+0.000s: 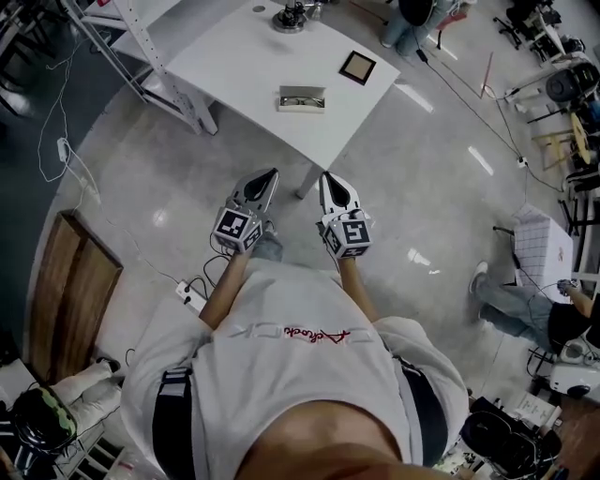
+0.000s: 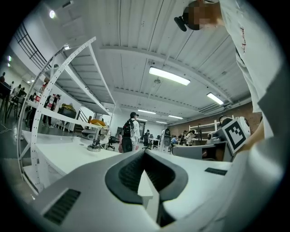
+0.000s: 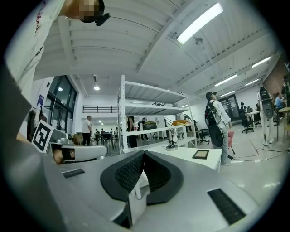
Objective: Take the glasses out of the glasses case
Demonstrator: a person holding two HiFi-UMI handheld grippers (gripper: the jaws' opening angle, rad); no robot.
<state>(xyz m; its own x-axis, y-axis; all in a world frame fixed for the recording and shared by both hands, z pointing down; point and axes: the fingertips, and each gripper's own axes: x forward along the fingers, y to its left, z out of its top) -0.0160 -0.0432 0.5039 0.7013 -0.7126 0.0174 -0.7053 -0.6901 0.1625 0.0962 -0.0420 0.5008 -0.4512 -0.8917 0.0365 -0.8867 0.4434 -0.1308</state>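
Observation:
An open glasses case (image 1: 302,97) with something pale inside lies near the front edge of a white table (image 1: 234,66) in the head view. Both grippers are held level in front of the person's chest, over the floor and short of the table. The left gripper (image 1: 272,174) and the right gripper (image 1: 326,176) point toward the table side by side. In the left gripper view the left gripper (image 2: 144,152) has its dark pads meeting at the tips with nothing between them. The right gripper (image 3: 143,152) looks the same. Neither gripper view shows the case.
A dark square frame (image 1: 357,67) and a small metal stand (image 1: 291,17) also sit on the table. A white shelving rack (image 1: 141,37) stands at its left. On the floor lie a wooden board (image 1: 70,291) and a power strip (image 1: 187,292). A person (image 1: 525,314) sits at right.

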